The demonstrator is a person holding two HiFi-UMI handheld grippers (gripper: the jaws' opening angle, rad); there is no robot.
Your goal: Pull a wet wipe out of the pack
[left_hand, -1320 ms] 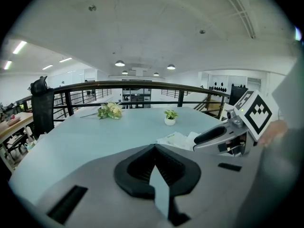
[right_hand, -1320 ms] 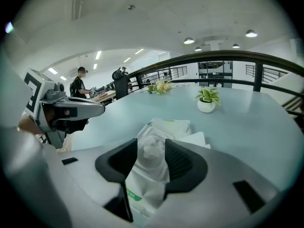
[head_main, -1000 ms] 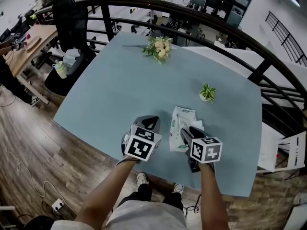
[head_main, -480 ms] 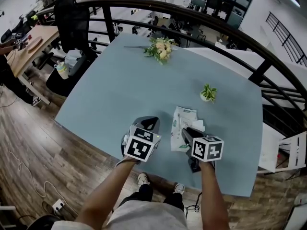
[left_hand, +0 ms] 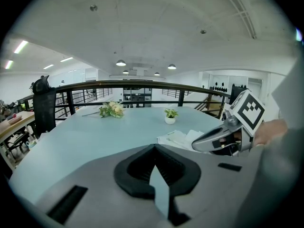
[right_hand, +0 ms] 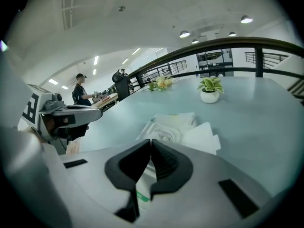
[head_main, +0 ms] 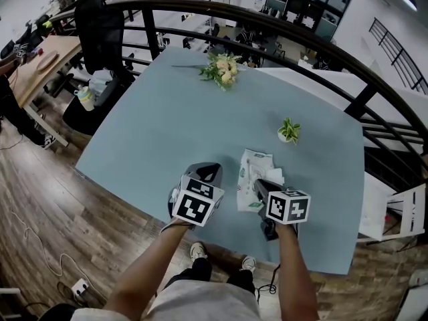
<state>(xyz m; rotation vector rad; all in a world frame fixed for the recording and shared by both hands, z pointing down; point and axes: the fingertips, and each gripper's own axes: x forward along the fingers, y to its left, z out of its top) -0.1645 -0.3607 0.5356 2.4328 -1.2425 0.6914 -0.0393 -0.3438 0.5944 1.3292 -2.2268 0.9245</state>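
A: Where do we find the wet wipe pack (head_main: 255, 171)?
B: We locate it lying flat on the blue table (head_main: 154, 126) with its lid flap facing up. A loose white sheet (right_hand: 205, 137) lies just beside the pack's right edge.
A: How do we read the right gripper (right_hand: 151, 141) against the pack?
B: We see it directly over the pack's near end, tilted down, with its tips at the near edge of the flap. Its jaws have just been closing and now meet tip to tip. We cannot tell whether a thin wipe edge is caught between them. The pack's green-printed end shows through the gap behind the tips.
A: And the left gripper (left_hand: 153, 147)?
B: We see it to the left of the pack, apart from it, above bare table. Its jaws are together with nothing between them.
A: Anything else near the pack?
B: We note a small potted plant (head_main: 289, 130) beyond the pack's far end, well apart from it
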